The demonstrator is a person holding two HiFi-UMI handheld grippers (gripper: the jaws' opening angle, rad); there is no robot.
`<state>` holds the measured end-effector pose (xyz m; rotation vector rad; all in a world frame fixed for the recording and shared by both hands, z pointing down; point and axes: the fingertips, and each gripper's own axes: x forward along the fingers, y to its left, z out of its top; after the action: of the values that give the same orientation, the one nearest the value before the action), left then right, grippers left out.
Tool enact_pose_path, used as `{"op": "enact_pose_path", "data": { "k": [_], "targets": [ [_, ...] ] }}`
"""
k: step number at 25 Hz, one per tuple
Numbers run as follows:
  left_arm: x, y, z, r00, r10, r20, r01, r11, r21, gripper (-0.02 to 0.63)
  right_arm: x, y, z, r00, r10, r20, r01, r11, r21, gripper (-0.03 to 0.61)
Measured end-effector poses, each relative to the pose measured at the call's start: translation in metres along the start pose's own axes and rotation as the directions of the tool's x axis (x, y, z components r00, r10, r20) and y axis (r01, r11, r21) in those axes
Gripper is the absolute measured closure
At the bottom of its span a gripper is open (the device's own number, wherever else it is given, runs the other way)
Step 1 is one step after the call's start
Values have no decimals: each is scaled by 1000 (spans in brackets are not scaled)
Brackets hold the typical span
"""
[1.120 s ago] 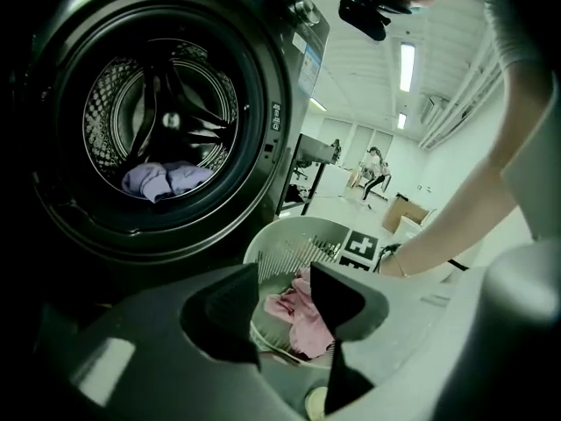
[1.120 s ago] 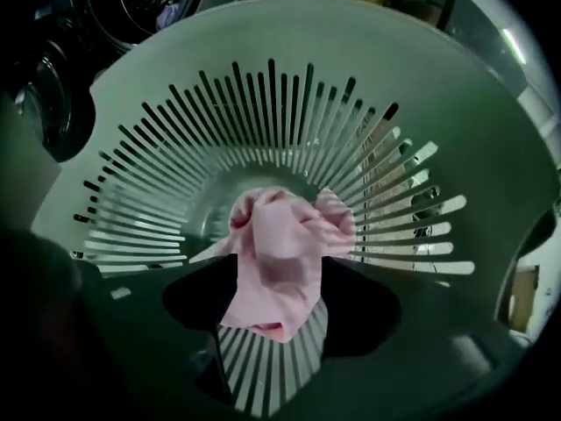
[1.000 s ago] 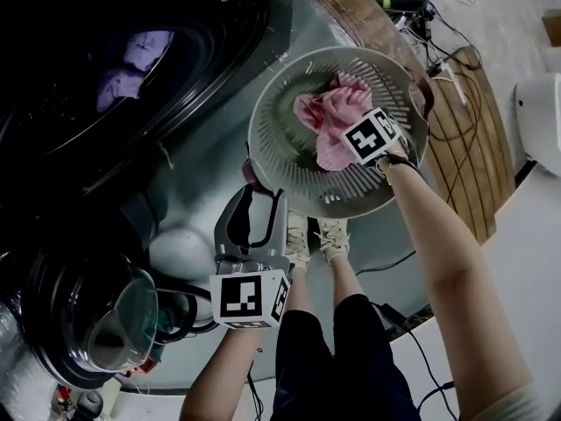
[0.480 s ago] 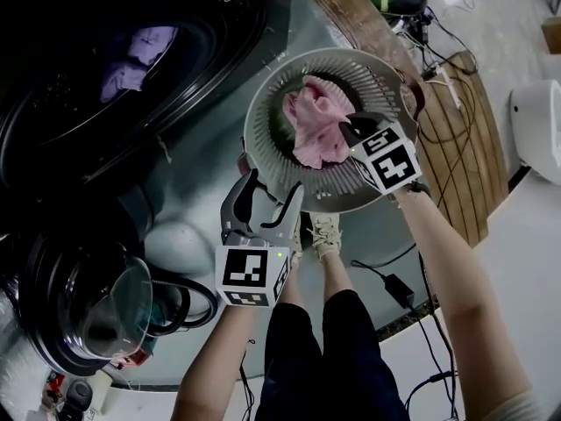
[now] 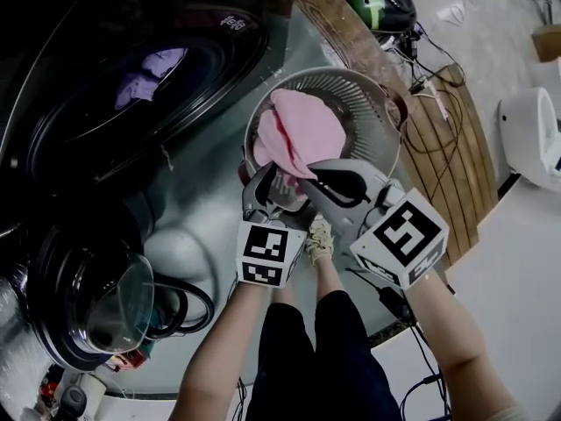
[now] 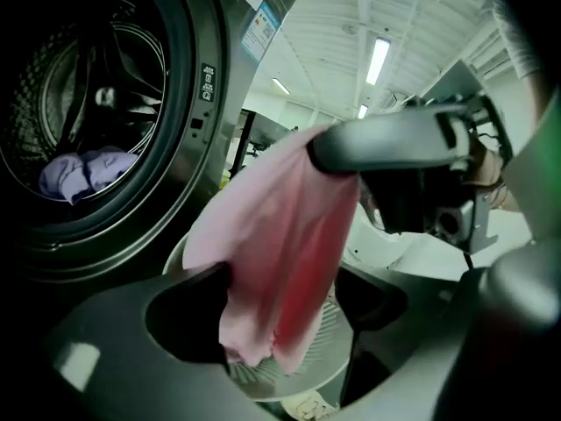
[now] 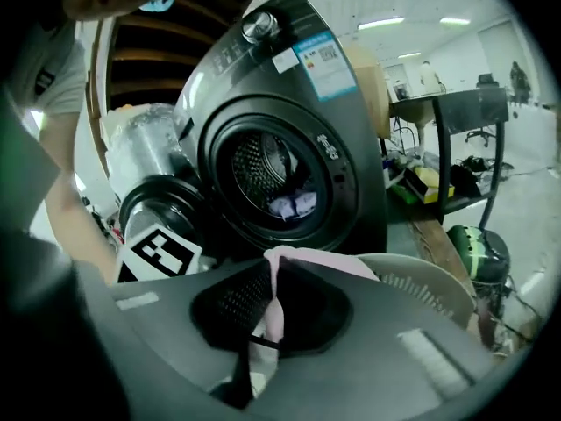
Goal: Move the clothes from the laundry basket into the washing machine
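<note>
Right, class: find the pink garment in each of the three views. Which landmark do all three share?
Head view: pink garment at centre, over the laundry basket.
Left gripper view: pink garment hangs at centre.
Right gripper view: pink garment at lower centre, pinched between the jaws.
Shared landmark: lilac clothes inside the washing machine.

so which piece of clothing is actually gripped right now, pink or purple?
The pink one, pinched by the right gripper above the basket. The purple one lies loose inside the washer drum.
</note>
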<state>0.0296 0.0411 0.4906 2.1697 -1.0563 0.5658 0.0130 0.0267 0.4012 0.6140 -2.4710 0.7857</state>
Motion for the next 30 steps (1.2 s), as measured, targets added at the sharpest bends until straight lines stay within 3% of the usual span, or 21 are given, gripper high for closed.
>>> {"op": "enact_pose_path", "data": {
  "k": [4,5,7,8,10,12,18,23,25,26,29,30],
  "targets": [
    [-6,17,12,997,63,51,-61,997,-35,271,0,28,22,996,34,79,-37,999,32,546],
    [-10,21,14,996,65,57,-62,997,-53,304,0,31,24,995,37,97,-42,998,45,546],
    [-18,30,17,995,71,71,-66,995,-71,460,0,34,27,990,40,132,-49,997,66,546],
    [-23,35,19,994,78,80,-72,995,-70,507,0,33,27,988,37,148,-48,996,73,546],
    [-34,45,23,990,109,94,-104,993,-56,555,1,29,26,985,12,169,-25,997,74,545],
    [-50,57,29,983,155,101,-150,987,-56,558,5,23,22,986,-37,164,27,998,58,525],
    [-94,85,53,958,256,130,-254,967,-33,558,30,0,-10,993,-114,33,113,993,31,207],
    [-126,104,66,939,304,162,-304,952,-26,560,69,-21,-71,975,-133,-177,139,990,21,104],
    [-138,112,68,931,321,173,-321,946,-29,560,83,-21,-89,966,-110,-235,119,992,26,109],
    [-142,116,68,928,331,173,-331,943,-28,560,88,-20,-93,964,-102,-246,111,993,25,149],
    [-147,126,60,919,363,152,-368,930,7,558,94,-17,-86,972,-107,-211,115,993,29,480],
    [-147,127,57,917,374,138,-381,924,28,558,94,-15,-80,976,-106,-190,114,993,34,539]
  ]
}}
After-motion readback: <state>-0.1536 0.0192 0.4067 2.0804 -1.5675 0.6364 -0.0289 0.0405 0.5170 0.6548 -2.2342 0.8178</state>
